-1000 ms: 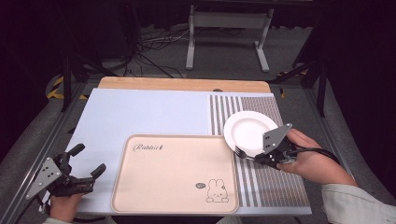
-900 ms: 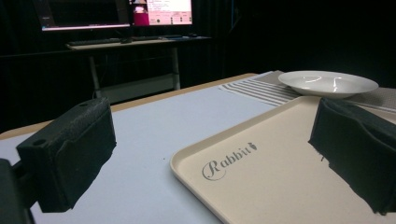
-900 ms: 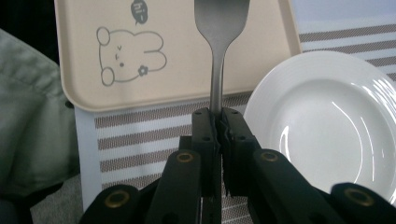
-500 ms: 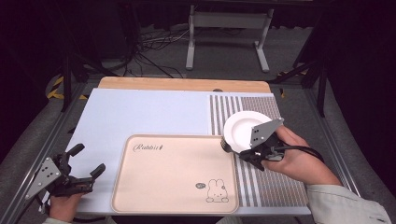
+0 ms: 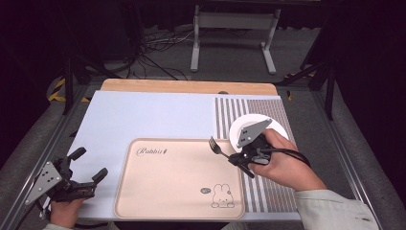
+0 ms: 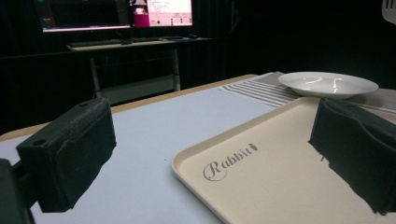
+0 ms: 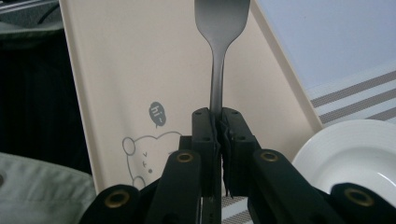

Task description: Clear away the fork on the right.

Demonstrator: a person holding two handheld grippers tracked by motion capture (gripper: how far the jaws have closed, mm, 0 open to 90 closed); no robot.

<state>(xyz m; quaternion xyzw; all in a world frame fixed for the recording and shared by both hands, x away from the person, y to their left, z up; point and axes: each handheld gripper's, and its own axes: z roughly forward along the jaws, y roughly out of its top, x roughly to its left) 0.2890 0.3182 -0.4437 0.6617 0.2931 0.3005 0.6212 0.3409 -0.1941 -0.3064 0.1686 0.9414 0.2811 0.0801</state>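
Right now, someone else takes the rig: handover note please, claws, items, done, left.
Right claw: shut on the fork by its handle, tines forward, carried above the right edge of the beige rabbit tray.
Left claw: open, holding nothing, low at the table's near left corner beside the tray.
White plate: on the striped mat, right of the tray, nothing on it.
Done: fork picked up.
Left: probably set the fork down on the tray; the plate may follow, a guess.

Fork (image 7: pixel 219 51): tine tips cut off at top edge of right gripper view; handle end hidden between the clamped pads. Plate (image 7: pixel 355 158) ran off lower right edge there. Tray's (image 6: pixel 280 186) near part cut off at bottom right of left gripper view.
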